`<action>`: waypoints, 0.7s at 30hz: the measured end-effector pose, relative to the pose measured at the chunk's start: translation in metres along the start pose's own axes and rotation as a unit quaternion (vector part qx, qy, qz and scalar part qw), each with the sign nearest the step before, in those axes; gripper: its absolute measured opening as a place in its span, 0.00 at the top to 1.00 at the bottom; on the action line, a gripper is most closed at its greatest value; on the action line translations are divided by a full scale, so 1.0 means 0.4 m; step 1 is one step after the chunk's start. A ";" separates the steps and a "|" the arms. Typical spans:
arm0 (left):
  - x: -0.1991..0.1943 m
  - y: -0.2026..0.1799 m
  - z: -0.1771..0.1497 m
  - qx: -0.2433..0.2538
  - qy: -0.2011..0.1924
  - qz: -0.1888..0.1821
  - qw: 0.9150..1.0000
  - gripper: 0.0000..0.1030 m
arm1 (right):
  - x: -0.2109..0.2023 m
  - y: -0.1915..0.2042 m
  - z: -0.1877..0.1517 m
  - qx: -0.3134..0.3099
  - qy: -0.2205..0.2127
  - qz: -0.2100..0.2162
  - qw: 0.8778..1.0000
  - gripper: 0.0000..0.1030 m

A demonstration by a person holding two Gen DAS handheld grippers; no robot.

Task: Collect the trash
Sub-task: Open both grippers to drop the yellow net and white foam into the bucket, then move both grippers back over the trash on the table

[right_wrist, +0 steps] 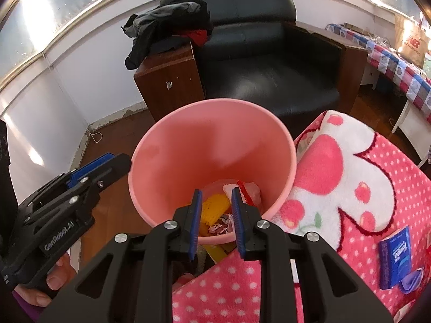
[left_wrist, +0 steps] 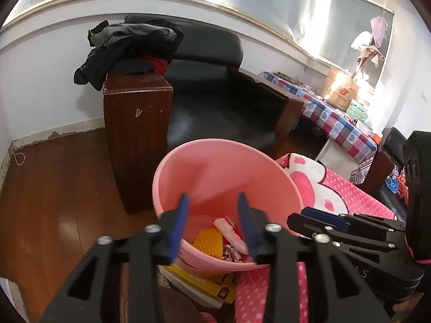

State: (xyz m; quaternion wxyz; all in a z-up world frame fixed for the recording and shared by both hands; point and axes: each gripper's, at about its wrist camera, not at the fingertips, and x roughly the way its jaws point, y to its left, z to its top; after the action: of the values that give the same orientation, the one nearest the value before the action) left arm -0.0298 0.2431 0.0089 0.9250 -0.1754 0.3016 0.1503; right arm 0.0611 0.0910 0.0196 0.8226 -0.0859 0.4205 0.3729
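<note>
Left gripper (left_wrist: 212,202) jaws released, empty, above pink bin (left_wrist: 172,167); right gripper (right_wrist: 215,196) jaws parted narrowly, empty, above trash (right_wrist: 215,210).

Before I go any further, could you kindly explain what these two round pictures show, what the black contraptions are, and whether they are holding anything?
There is no robot here. A person holds a black hand-held gripper in each hand, and a wide-angle camera on each one looks forward along its two blue-padded fingers, which is why the pictures look round and bent.

One picture comes from the left gripper, the other from the right gripper; each also catches its neighbour at the side. Both hang over a pink bin with nothing between their fingers. The left one's jaws stand clearly apart, the right one's narrower.

In the bin lie a yellow mesh piece, crumpled paper and a pink-and-white wrapper.

Beside the bin is a pink spotted blanket with a blue tissue pack on it. Behind stands a black armchair.
</note>
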 end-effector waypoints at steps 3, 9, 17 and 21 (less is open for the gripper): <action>-0.013 -0.023 -0.002 0.009 -0.002 -0.007 1.000 0.62 | -0.025 -0.006 -0.011 -0.002 -0.009 -0.006 1.000 0.77; -0.032 -0.078 -0.011 0.029 0.000 -0.027 0.999 0.62 | -0.096 -0.043 -0.050 0.010 -0.033 -0.025 0.999 0.58; -0.044 -0.168 -0.034 0.057 0.010 -0.059 0.997 0.62 | -0.198 -0.150 -0.166 0.051 -0.046 -0.073 0.995 0.58; -0.047 -0.227 -0.049 0.080 0.017 -0.079 0.994 0.62 | -0.253 -0.227 -0.255 0.088 -0.053 -0.114 0.988 0.58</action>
State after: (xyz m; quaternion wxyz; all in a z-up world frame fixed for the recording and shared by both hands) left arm -0.0195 0.1504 0.0268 0.9398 -0.1269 0.3134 0.0496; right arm 0.0219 -0.0744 0.0161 0.8851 -0.0407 0.3951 0.2425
